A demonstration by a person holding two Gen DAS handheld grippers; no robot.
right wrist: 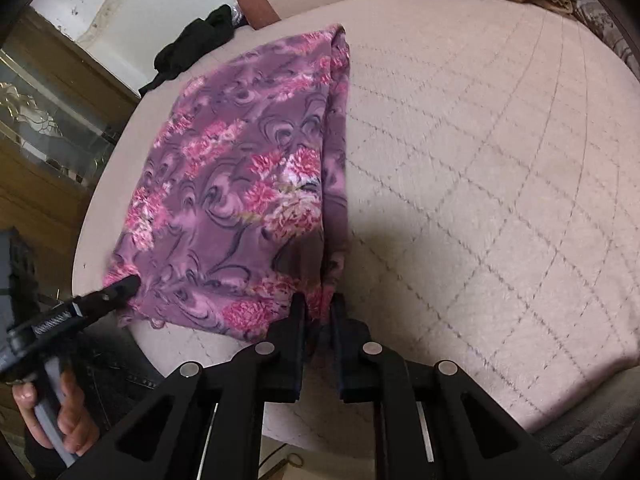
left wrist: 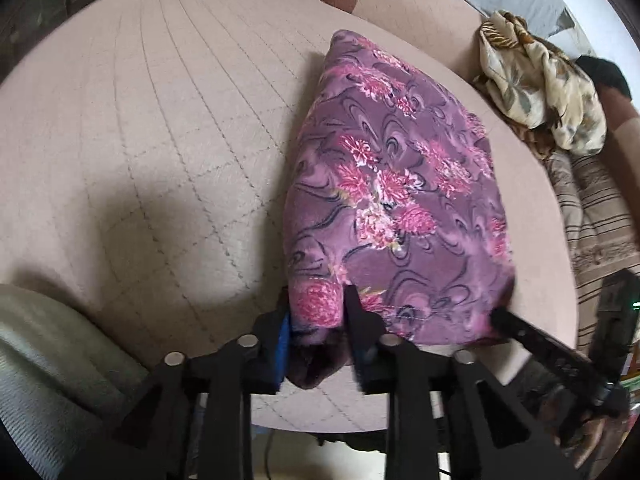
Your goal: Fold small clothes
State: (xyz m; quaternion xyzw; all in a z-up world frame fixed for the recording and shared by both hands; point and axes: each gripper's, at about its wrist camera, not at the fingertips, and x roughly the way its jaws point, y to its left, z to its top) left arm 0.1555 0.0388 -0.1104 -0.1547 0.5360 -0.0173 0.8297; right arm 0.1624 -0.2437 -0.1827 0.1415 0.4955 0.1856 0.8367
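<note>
A purple cloth with pink flowers lies folded on a pale quilted cushion, its long fold edge running away from me. In the left wrist view my left gripper is shut on the bunched near corner of the cloth, fabric bulging between the fingers. The right gripper's tip meets the cloth's other near corner. In the right wrist view the same cloth shows, and my right gripper is shut on its near fold edge. The left gripper, held by a hand, pinches the far near corner.
The quilted cushion spreads wide to the left of the cloth. A cream patterned cloth heap and striped fabric lie to the right. A black garment sits at the cushion's far edge, near a wooden glass-fronted cabinet.
</note>
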